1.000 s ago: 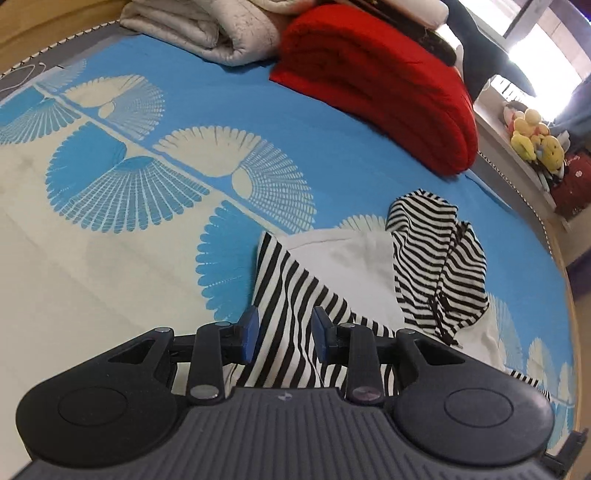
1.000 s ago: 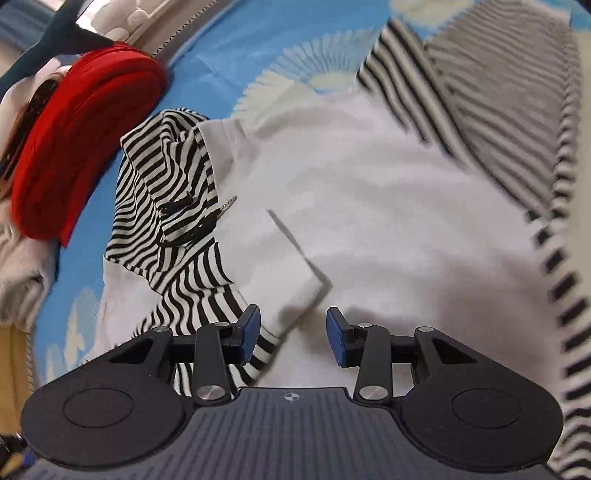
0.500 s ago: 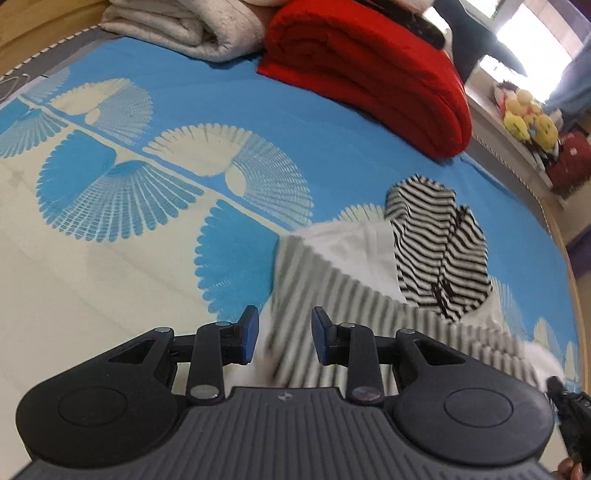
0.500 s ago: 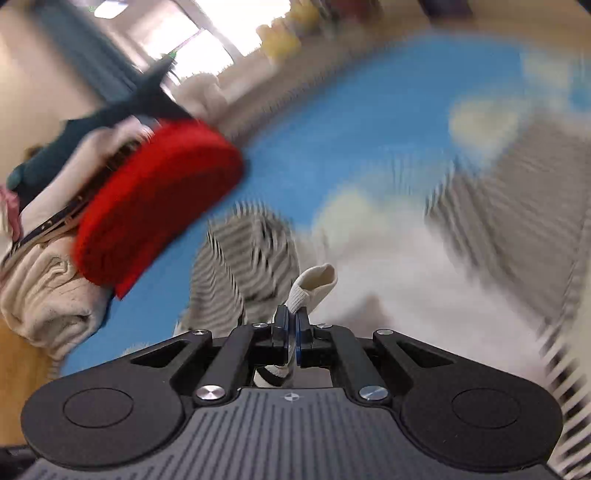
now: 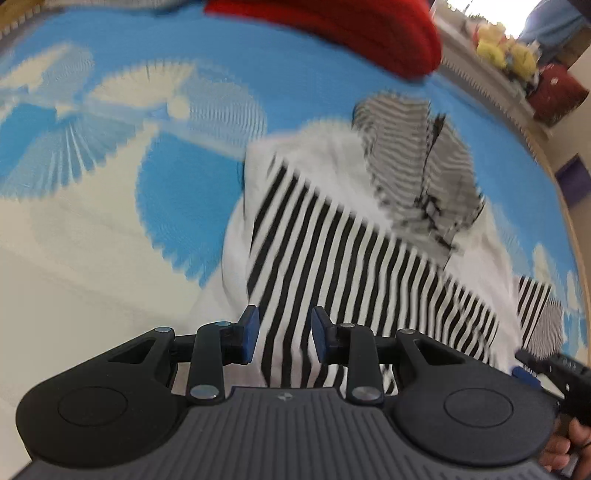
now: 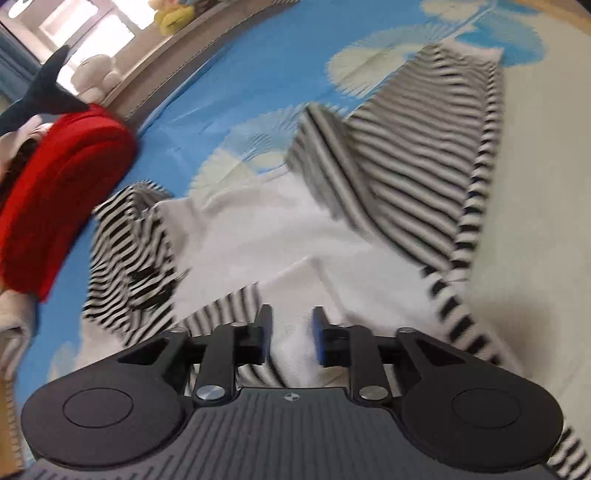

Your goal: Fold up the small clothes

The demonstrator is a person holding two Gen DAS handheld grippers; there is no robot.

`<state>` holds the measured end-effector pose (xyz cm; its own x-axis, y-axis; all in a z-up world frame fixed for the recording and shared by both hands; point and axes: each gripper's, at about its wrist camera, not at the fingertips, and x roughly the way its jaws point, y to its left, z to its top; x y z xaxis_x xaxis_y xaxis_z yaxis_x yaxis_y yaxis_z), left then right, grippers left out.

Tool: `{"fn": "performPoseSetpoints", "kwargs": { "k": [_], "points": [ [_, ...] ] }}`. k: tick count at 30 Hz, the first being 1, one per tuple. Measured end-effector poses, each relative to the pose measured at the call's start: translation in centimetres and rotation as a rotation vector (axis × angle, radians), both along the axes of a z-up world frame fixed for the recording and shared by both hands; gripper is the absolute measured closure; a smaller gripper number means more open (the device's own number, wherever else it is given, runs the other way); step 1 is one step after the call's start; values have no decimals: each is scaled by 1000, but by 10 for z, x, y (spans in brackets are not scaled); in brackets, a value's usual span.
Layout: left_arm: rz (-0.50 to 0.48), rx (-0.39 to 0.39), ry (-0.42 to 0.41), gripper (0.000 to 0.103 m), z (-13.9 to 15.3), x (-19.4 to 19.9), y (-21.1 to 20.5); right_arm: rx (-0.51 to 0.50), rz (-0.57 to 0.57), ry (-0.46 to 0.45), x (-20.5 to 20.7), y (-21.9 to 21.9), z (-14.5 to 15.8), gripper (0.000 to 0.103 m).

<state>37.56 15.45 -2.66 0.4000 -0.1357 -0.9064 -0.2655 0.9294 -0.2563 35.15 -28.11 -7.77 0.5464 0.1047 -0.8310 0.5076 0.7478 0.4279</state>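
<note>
A small white hoodie [image 5: 332, 155] with black-and-white striped sleeves and hood lies on the blue and white bedsheet. In the left wrist view a striped sleeve [image 5: 332, 258] lies folded across the white body, and the striped hood [image 5: 417, 162] is beyond it. My left gripper [image 5: 284, 332] is open and empty just above the sleeve's near end. In the right wrist view my right gripper [image 6: 291, 332] is open and empty over the white body [image 6: 266, 229], with a striped sleeve [image 6: 406, 162] ahead to the right and the hood [image 6: 133, 251] to the left. The right gripper also shows at the left wrist view's right edge [image 5: 543, 373].
A folded red blanket [image 5: 351, 29] [image 6: 55, 192] lies at the bed's far side, with pale bedding [image 6: 11, 325] beside it. Plush toys [image 5: 506, 51] sit on a ledge past the bed's wooden edge [image 5: 565, 206]. A dark shark plush [image 6: 40, 96] rests above the red blanket.
My right gripper, shut on a white cuff half a second ago, has let go and opened. The striped sleeve now lies across the white body. Both views have shifted closer to the hoodie.
</note>
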Motion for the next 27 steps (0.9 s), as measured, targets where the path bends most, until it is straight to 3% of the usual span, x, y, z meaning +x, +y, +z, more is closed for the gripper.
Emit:
{"fn": "performPoseSetpoints", "kwargs": {
  "k": [1, 4, 6, 8, 10, 12, 14, 17, 20, 23, 27],
  "points": [
    [2, -8, 34, 70, -9, 0, 1, 35, 33, 32, 4, 2, -6, 64],
    [-6, 44, 156, 70, -39, -2, 1, 38, 75, 216, 11, -1, -33, 67],
    [-1, 56, 164, 70, -40, -2, 0, 21, 63, 202, 13, -3, -30, 67],
    [7, 38, 120, 70, -30, -2, 0, -68, 114, 160, 17, 7, -14, 59],
    [16, 10, 75, 68, -25, -2, 0, -86, 153, 102, 16, 9, -4, 53],
    [1, 40, 133, 68, -38, -1, -3, -28, 145, 137, 19, 3, -13, 52],
    [6, 62, 199, 68, -52, 0, -7, -12, 131, 239, 20, -4, -31, 53],
    [10, 76, 169, 67, -39, 1, -12, -19, 117, 246, 18, -8, -26, 53],
    [-1, 47, 61, 67, -6, 3, -22, -44, 133, 165, 21, -11, -5, 52],
    [-76, 101, -31, 64, 23, 2, -46, -62, 121, 93, 19, -23, 14, 52],
    [-176, 181, -88, 57, 33, 0, -76, -103, 97, 32, 18, -45, 26, 53]
  ]
}}
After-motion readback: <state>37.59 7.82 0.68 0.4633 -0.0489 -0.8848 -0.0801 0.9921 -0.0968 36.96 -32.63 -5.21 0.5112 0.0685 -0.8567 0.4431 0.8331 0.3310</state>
